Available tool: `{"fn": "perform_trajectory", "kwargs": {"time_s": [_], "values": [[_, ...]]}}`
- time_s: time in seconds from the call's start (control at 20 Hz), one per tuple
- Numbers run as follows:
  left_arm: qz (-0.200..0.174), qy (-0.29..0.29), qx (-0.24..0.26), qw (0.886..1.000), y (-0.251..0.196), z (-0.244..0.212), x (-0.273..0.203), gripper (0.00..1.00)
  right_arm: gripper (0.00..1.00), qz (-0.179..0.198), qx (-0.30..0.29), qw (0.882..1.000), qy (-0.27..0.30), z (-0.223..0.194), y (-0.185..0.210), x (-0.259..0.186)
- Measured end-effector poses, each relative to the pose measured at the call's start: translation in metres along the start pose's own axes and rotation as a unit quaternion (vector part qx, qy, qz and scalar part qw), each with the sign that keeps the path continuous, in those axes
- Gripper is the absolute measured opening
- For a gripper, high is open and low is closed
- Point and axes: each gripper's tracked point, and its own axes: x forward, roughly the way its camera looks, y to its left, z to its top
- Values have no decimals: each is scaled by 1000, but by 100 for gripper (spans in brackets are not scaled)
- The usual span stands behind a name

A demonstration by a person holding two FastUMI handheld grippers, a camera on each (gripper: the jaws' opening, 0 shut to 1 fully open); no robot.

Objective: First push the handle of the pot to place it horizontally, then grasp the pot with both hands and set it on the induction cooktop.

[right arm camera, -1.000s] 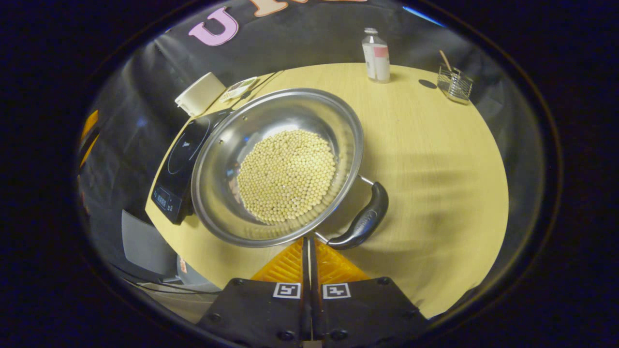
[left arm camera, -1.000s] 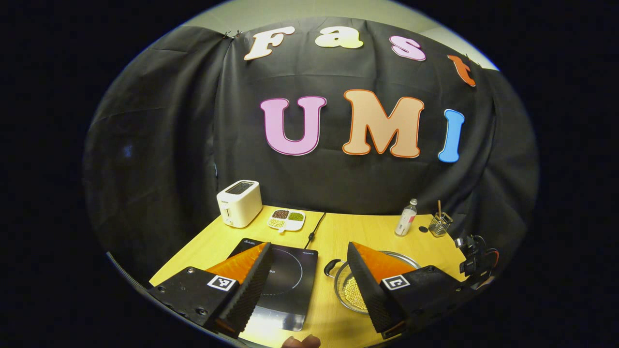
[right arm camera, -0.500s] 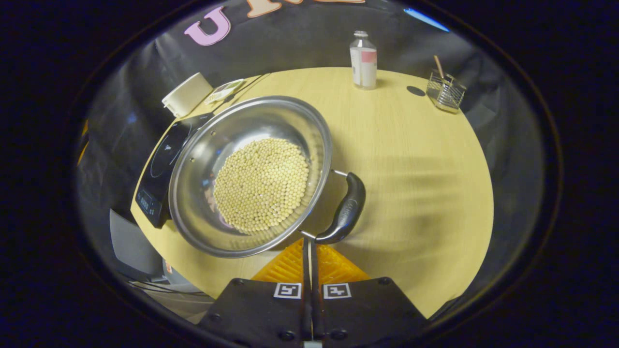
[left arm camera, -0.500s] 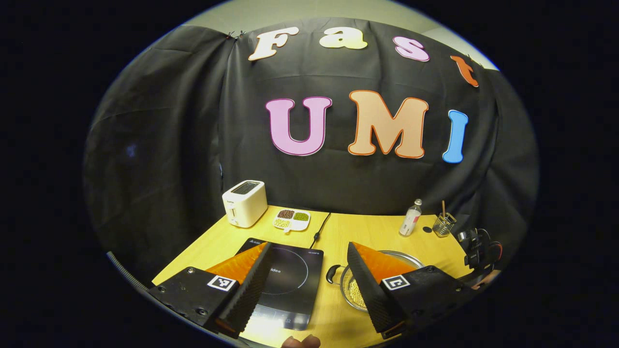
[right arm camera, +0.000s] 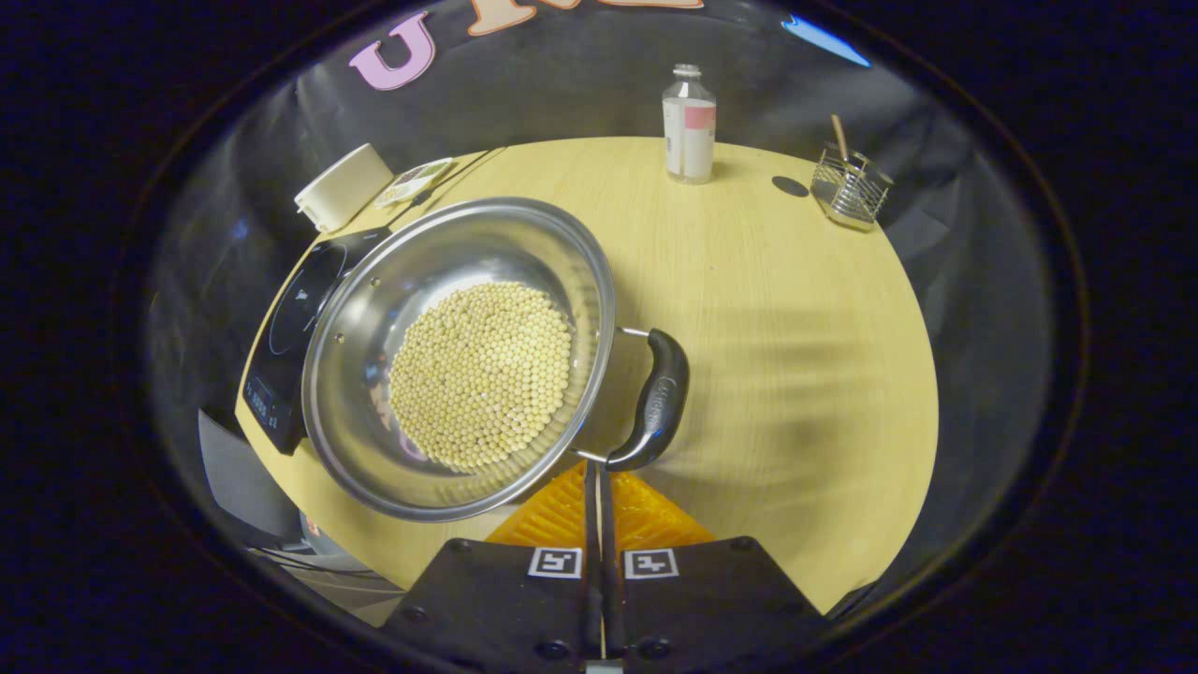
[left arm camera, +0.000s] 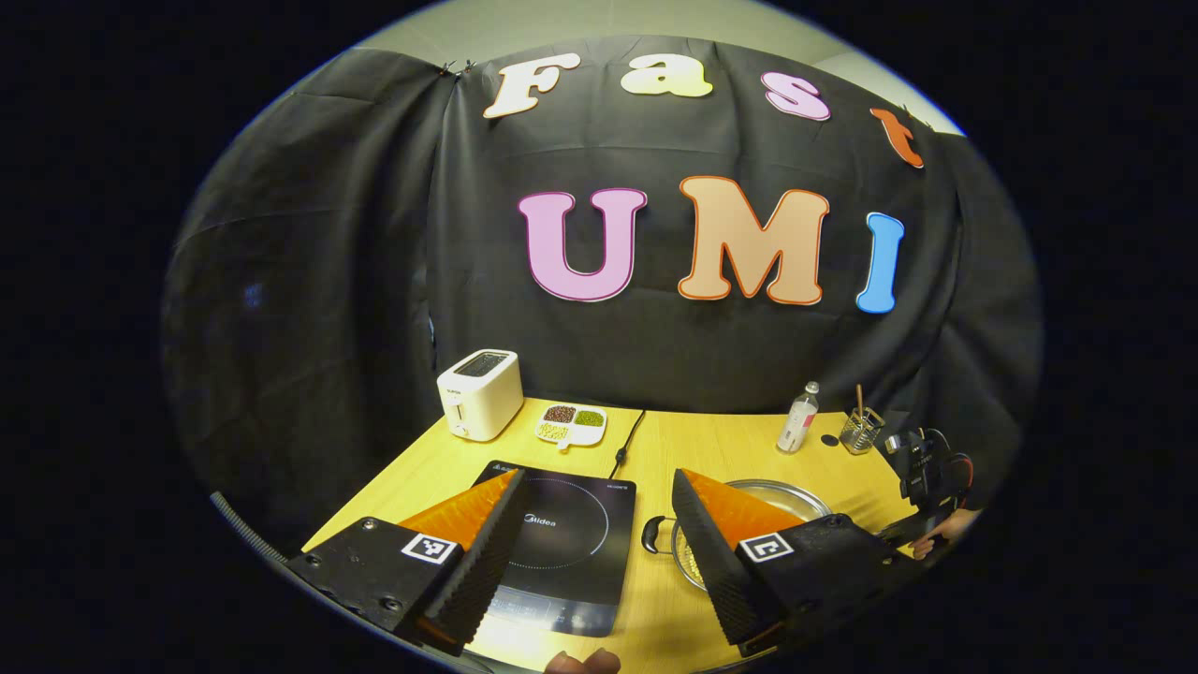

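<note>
the right gripper (right arm camera: 599, 468) has its two fingers pressed flat together with nothing between them, the tips meeting just below the near end of the pot's black handle (right arm camera: 655, 398); whether they touch it cannot be told. that handle stands on the side of the steel pot (right arm camera: 374, 309) facing this gripper, and runs up and away from the fingertips in the right gripper view. the pot sits on the wooden table (right arm camera: 796, 374), its bottom covered with pale round beans (right arm camera: 482, 374), and its far side lies just beside the induction cooktop (right arm camera: 290, 328), not on it.

the left gripper (left arm camera: 599, 524) hangs wide open and holds nothing; between its spread fingers the left gripper view shows the cooktop (left arm camera: 571, 543) to the left and the pot (left arm camera: 777, 491) to the right, with the pot's second black handle (left arm camera: 652, 534) pointing toward the cooktop. the right finger hides part of the pot. a fingertip of the person's hand (left arm camera: 582, 663) peeks in at the bottom edge.

farther back on the table stand a white toaster (left arm camera: 479, 393), a divided dish of grains (left arm camera: 571, 423), a clear bottle (right arm camera: 689, 126) and a wire holder (right arm camera: 850, 185) with a stick in it. the cooktop's cord (left arm camera: 629, 438) runs toward the wall.
</note>
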Motion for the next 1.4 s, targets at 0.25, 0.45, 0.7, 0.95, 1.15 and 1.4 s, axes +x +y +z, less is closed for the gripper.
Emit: {"fn": "perform_trajectory", "kwargs": {"time_s": [0.25, 0.45, 0.7, 0.95, 1.15, 1.4], "values": [[-19, 2, 4, 1000, 8, -4, -1, 94, 0, -36, 9, 999, -8, 0, -3, -5], [-65, 15, -2, 998, -4, -15, 8, 94, 3, -75, 21, 996, -38, 6, -6, -22], [-144, 62, -23, 987, -34, -51, 28, 94, 11, -91, 100, 987, -89, 14, 2, -53], [-187, 154, -12, 970, -59, -105, 60, 95, 51, -104, 131, 981, -98, 21, -4, -67], [-179, 217, -17, 960, -70, -139, 89, 97, 64, -101, 140, 981, -90, 29, -12, -51], [-159, 268, -22, 950, -81, -172, 123, 96, 65, -87, 143, 984, -64, 34, -20, -23]]}}
